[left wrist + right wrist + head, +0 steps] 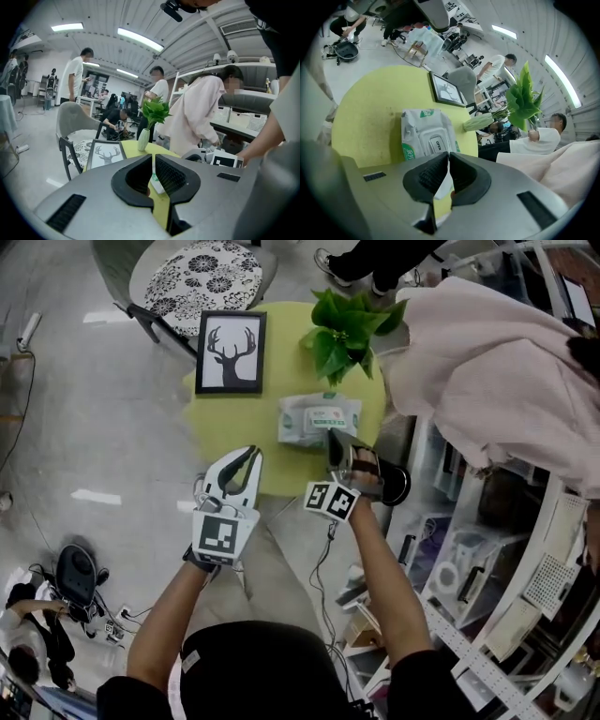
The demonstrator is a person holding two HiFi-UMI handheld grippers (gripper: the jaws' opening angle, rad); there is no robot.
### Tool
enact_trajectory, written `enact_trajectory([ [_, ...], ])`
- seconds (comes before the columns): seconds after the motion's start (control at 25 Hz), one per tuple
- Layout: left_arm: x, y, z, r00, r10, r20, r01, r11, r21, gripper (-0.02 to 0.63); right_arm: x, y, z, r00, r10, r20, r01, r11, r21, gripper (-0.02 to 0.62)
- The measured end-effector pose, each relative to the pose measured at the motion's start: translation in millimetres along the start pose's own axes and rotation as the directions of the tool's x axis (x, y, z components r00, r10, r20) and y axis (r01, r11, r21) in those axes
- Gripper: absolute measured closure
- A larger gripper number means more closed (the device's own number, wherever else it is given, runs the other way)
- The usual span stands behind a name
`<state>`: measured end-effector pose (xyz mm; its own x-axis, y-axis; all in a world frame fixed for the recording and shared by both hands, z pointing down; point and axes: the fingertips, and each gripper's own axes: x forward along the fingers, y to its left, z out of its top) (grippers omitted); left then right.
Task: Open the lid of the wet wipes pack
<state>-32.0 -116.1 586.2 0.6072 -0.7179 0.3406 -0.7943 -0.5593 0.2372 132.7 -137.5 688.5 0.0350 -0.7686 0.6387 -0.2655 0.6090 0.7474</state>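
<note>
wet wipes pack [319,420]: crinkled glossy plastic film | table [234,427]: matt, smooth | floor [94,381]: glossy, reflective

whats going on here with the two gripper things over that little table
A person holds a gripper in each hand over a round yellow-green table. The right gripper, jaws shut and empty, points at the near edge of the wet wipes pack; whether it touches the pack cannot be told. The pack's lid lies flat, not yet opened. The left gripper, also shut on nothing, hovers at the table's near edge, left of the pack. A framed deer picture and a plant stand behind.
</note>
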Motion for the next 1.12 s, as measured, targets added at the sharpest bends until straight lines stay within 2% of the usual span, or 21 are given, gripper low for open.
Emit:
enact_trajectory([
  [0.44, -7, 14, 18, 1.000, 0.027, 0.011, -0.027, 1.000, 0.011, 0.569, 5, -28, 8, 1.000, -0.020, 0.011, 0.021, 1.000, -0.012, 0.577],
  [1.12, -15, 27, 28, 0.997, 0.078, 0.024, -0.077, 0.997, -0.003, 0.569, 22, -44, 15, 1.000, -0.013, 0.021, 0.013, 1.000, -0.013, 0.572],
])
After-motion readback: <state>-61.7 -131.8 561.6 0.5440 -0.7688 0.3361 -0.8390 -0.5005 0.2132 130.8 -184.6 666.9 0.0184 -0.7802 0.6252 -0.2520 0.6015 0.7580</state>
